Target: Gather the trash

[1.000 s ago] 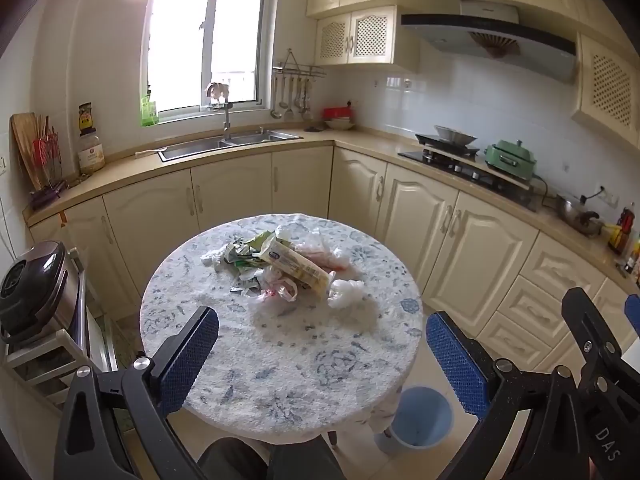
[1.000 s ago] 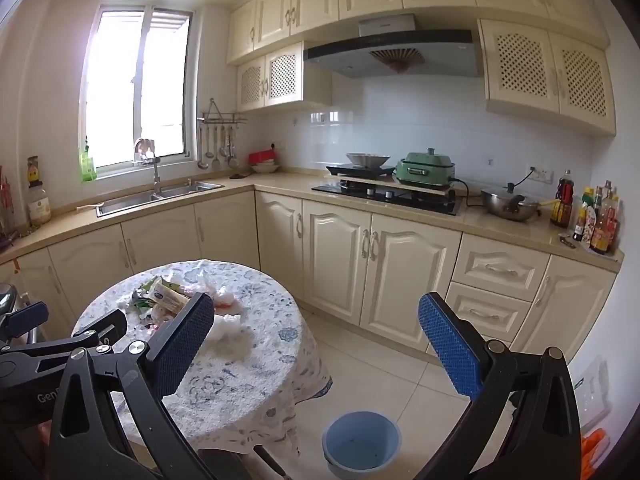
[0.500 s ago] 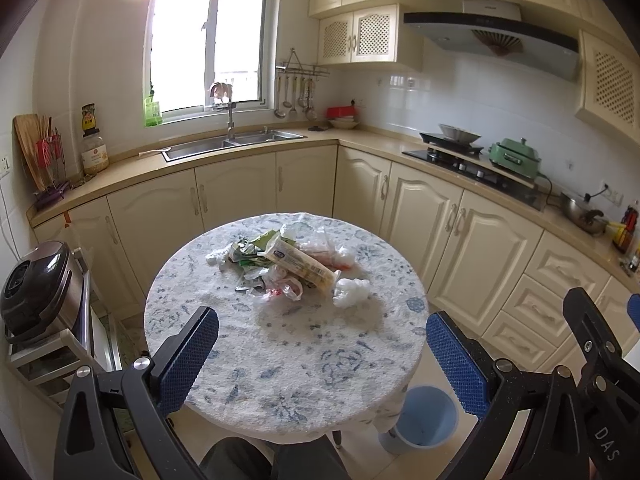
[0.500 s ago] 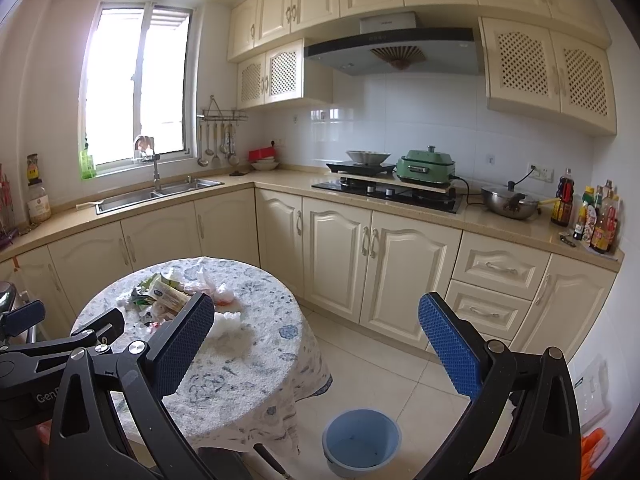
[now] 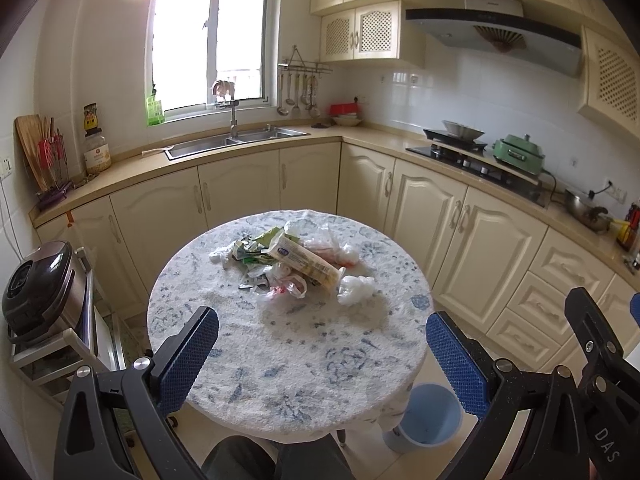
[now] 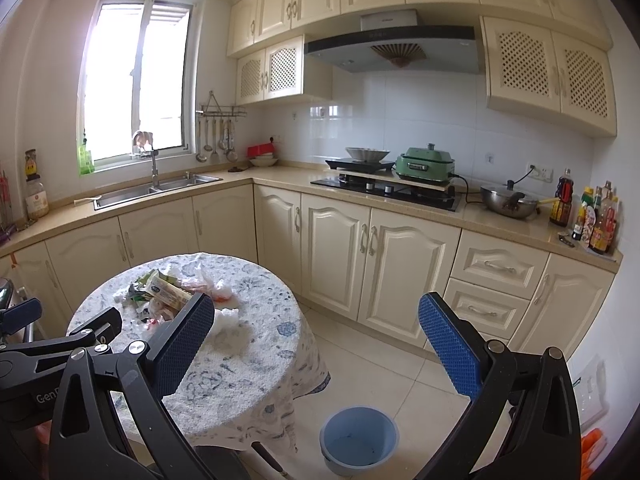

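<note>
Trash (image 5: 292, 264), a heap of wrappers, plastic bags and crumpled tissue, sits mid-tabletop (image 5: 288, 368) ahead of you. Your left tongs (image 5: 322, 356) hover over the near edge, spread wide and empty. Your right tongs (image 6: 316, 344), also spread and empty, hang right of the tabletop, above a blue bin (image 6: 358, 440) on the floor.

Home kitchen: sink (image 5: 236, 142), stove (image 6: 386, 190), cabinets (image 6: 404, 264).

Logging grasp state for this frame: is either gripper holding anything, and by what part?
Nothing held. Left gripper and right gripper are both open and empty; the trash pile lies untouched on the table.
</note>
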Action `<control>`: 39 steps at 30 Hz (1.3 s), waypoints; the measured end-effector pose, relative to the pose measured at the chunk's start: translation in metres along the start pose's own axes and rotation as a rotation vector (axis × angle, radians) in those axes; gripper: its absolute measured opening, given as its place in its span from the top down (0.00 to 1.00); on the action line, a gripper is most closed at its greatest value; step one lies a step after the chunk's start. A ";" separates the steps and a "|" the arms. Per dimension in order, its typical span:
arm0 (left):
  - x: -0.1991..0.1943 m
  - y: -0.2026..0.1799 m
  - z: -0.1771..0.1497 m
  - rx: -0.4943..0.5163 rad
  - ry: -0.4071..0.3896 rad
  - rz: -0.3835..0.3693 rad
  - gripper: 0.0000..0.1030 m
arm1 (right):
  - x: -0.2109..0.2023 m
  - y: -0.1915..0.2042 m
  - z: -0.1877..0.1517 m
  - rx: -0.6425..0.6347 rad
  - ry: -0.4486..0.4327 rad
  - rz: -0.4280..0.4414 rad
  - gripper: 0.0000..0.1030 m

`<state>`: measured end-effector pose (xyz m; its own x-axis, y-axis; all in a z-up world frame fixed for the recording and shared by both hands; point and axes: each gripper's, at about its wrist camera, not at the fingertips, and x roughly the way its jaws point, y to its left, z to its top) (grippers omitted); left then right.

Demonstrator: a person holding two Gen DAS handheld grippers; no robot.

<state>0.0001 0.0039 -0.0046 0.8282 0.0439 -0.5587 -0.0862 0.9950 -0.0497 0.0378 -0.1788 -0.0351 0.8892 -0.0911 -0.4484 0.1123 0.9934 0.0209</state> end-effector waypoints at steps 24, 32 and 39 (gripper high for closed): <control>0.006 0.004 -0.002 -0.001 0.025 -0.010 0.01 | 0.000 0.003 -0.004 -0.012 0.011 -0.008 0.00; 0.005 0.006 -0.002 -0.001 0.025 -0.010 0.01 | -0.004 0.005 -0.004 -0.022 0.011 -0.012 0.00; 0.004 0.007 -0.002 0.001 0.034 -0.013 0.01 | -0.005 0.006 -0.002 -0.027 0.020 -0.015 0.00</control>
<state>0.0015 0.0110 -0.0093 0.8097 0.0277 -0.5862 -0.0749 0.9956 -0.0564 0.0333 -0.1722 -0.0349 0.8782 -0.1052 -0.4666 0.1138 0.9935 -0.0098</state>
